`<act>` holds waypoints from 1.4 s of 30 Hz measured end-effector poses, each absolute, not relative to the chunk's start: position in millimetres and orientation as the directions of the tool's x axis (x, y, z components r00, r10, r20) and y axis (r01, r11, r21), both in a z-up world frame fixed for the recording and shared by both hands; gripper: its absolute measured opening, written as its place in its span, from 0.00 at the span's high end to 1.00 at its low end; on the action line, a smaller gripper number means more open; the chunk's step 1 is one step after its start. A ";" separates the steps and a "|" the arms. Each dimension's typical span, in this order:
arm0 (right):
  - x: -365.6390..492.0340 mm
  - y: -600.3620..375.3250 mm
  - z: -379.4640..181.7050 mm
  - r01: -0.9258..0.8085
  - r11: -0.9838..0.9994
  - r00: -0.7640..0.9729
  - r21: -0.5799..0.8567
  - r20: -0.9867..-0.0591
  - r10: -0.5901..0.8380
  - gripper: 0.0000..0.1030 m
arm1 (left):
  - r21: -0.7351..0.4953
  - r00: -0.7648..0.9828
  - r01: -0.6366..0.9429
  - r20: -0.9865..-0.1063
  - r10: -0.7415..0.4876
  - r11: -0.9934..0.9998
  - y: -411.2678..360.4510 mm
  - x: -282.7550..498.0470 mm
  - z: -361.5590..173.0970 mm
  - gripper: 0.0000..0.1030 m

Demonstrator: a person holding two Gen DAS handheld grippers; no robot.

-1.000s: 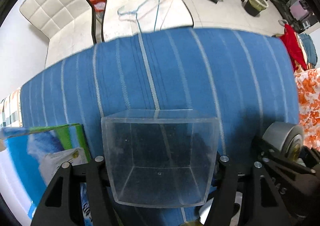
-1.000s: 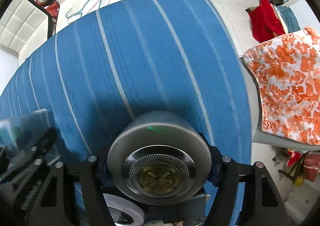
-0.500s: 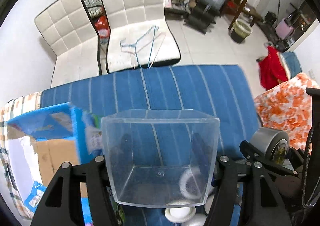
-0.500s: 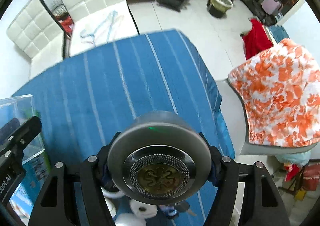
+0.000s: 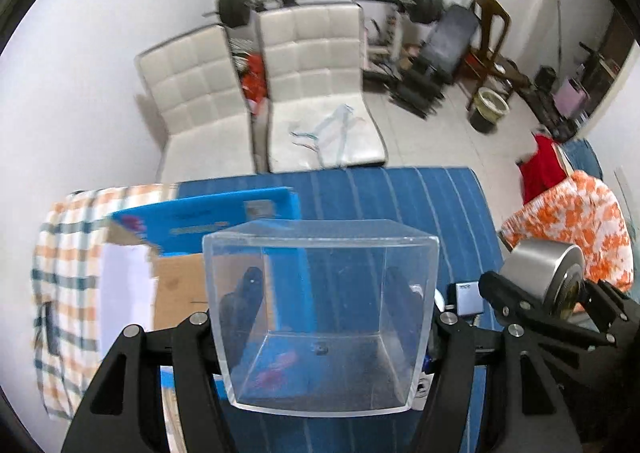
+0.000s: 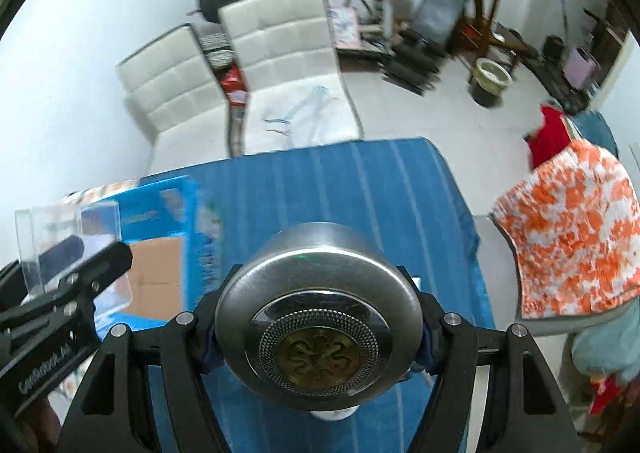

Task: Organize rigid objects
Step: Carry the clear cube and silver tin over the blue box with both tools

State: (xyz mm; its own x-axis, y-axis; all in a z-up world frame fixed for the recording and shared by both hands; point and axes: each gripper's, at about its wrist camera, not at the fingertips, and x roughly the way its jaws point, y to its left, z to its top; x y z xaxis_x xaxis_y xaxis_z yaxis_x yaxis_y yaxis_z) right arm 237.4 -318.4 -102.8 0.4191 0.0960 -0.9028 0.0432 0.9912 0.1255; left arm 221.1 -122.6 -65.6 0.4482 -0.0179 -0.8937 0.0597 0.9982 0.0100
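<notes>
My left gripper [image 5: 320, 317] is shut on a clear plastic box [image 5: 320, 293], open side facing me, held above the blue striped table [image 5: 400, 197]. My right gripper [image 6: 318, 327] is shut on a round silver metal container [image 6: 316, 317] with a brass ornament on its face; it also shows in the left wrist view [image 5: 540, 269] at the right. The clear box shows at the left of the right wrist view [image 6: 68, 229]. An open blue cardboard carton [image 5: 208, 221] lies on the table to the left, below the clear box.
A checked cloth [image 5: 68, 245] lies at the table's left end. Small items, including a grey box [image 5: 468, 297], lie on the table below the grippers. Two white chairs [image 5: 316, 93] stand behind the table. An orange floral cloth [image 6: 572, 229] covers a chair on the right.
Both grippers have risen and tilted up with their objects; the table has dropped lower in both views, and the chairs, wall and blue carton have come into sight.
</notes>
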 end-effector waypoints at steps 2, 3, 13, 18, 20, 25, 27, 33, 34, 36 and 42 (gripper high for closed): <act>226.8 -298.3 -88.0 0.007 0.991 0.439 0.134 -0.891 0.117 0.29 | 0.023 0.468 0.032 -0.884 0.005 0.999 -108.3 210.6 -56.4 0.40; 223.3 -289.6 -83.1 -0.007 0.991 0.443 0.136 -0.888 0.125 0.29 | 0.024 0.475 0.020 -0.880 0.012 1.000 -101.6 205.1 -52.5 0.40; 214.9 -201.5 -63.6 -0.088 0.983 0.442 0.163 -0.878 0.185 0.29 | 0.023 0.517 -0.049 -0.855 0.045 0.999 -24.9 188.4 -38.1 0.40; 243.0 -161.2 -92.7 -0.078 0.977 0.406 0.197 -0.889 0.211 0.29 | 0.021 0.467 -0.052 -0.883 0.043 0.998 22.7 208.9 -63.9 0.40; 258.2 -140.1 -111.6 -0.079 0.977 0.376 0.199 -0.902 0.214 0.29 | 0.028 0.440 -0.054 -0.897 0.049 0.998 38.6 220.3 -77.7 0.40; 300.7 -95.7 -169.8 -0.093 0.975 0.265 0.200 -0.939 0.218 0.29 | 0.011 0.349 -0.072 -0.937 0.035 0.997 77.5 260.3 -129.0 0.40; 321.1 -79.3 -197.7 -0.097 0.977 0.211 0.189 -0.955 0.206 0.29 | 0.012 0.305 -0.079 -0.952 0.035 0.997 89.5 272.7 -150.2 0.40; 363.1 -49.0 -270.2 -0.082 0.988 0.111 0.134 -0.983 0.143 0.29 | -0.002 0.202 -0.093 -0.979 0.016 0.996 110.3 295.9 -201.0 0.40; 367.3 -45.1 -280.8 -0.084 0.988 0.098 0.127 -0.986 0.135 0.29 | -0.007 0.189 -0.094 -0.982 0.011 0.996 111.7 298.0 -208.1 0.40; 375.8 -37.1 -303.5 -0.090 0.987 0.055 0.132 -0.989 0.137 0.29 | -0.021 0.165 -0.093 -0.986 -0.005 0.995 114.1 302.8 -221.0 0.40; 387.7 -21.6 -337.0 -0.112 0.988 0.015 0.104 -0.994 0.106 0.28 | -0.043 0.122 -0.113 -0.992 -0.029 0.993 122.1 308.9 -246.0 0.40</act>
